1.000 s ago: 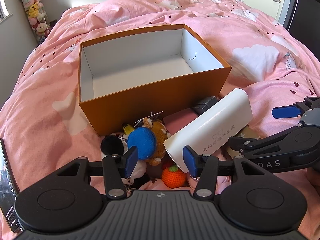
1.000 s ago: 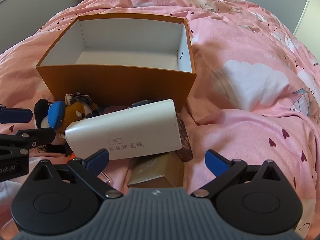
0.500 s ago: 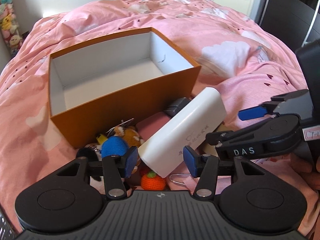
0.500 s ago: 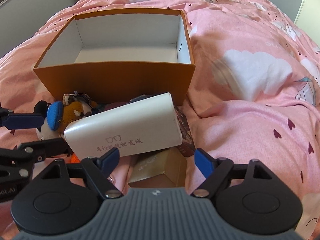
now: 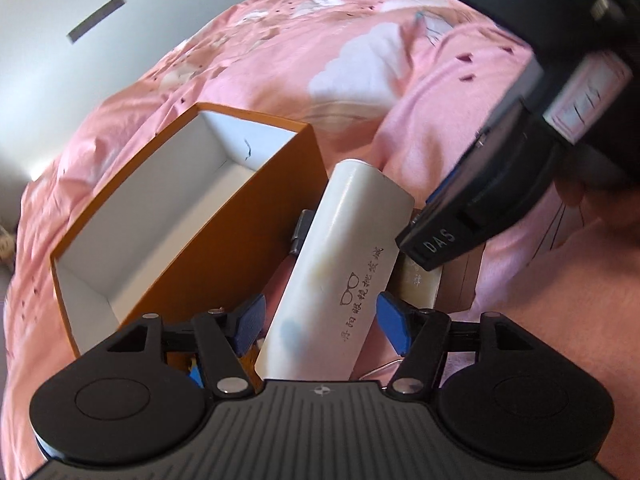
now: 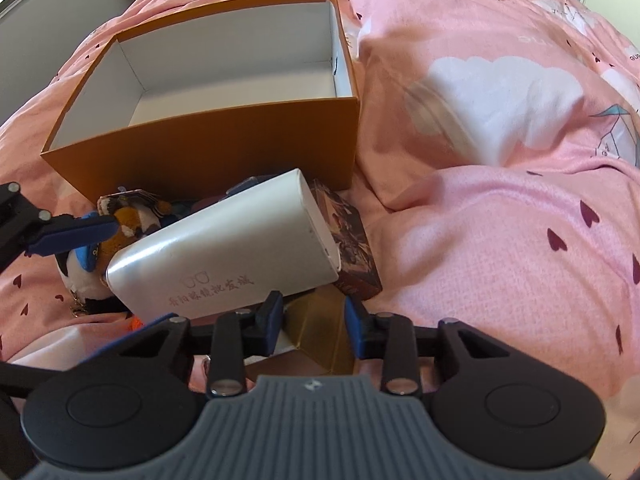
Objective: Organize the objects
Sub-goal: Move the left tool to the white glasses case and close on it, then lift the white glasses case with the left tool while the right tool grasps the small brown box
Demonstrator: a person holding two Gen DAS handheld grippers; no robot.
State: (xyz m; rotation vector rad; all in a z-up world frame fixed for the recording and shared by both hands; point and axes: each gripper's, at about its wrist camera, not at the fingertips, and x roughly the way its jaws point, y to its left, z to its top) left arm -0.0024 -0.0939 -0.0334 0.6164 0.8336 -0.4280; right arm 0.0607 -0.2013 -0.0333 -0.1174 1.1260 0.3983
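Left tongs (image 5: 320,326) rolled, opening astride white case (image 5: 344,280), right tongs (image 6: 314,320) closing.

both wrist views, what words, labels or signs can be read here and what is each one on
"DAS": white letters on the black right gripper, seen in the left wrist view.
A glasses outline above a row of Chinese characters: on the white case; too blurred to spell out.
Handwritten marks on a white sticker on the right gripper's body: blurred, unreadable.
Pale print on the pink bedcover, at the right edge: too small to read.

Left tongs (image 5: 320,320) opening; right tongs (image 6: 314,316) closing.
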